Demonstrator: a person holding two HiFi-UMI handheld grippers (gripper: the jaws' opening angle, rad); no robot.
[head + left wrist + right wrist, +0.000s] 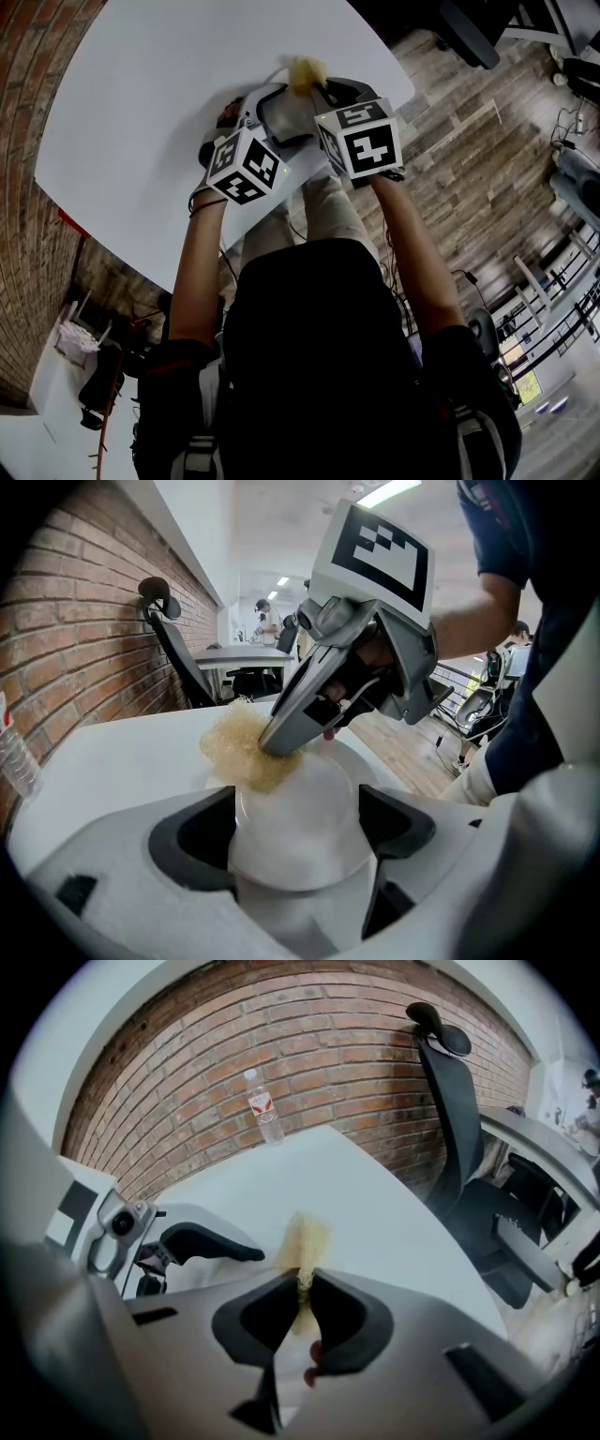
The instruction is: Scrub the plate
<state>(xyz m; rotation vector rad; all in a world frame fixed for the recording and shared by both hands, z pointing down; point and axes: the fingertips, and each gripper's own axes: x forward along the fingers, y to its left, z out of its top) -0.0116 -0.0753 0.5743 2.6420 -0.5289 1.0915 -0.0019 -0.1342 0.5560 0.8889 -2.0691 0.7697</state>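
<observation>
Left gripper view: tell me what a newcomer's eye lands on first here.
The yellow mesh scrubber stands out first, pinched in the right tool and pressed onto the far rim of the white plate. The left tool grips that plate between its jaws by the white table. The right tool's black-and-white marker cube looms at the top.

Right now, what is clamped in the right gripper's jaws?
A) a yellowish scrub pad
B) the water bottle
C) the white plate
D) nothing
A: the jaws of the right gripper are pinched shut on the yellowish scrub pad, and the left gripper view shows it held against the white plate.
</observation>
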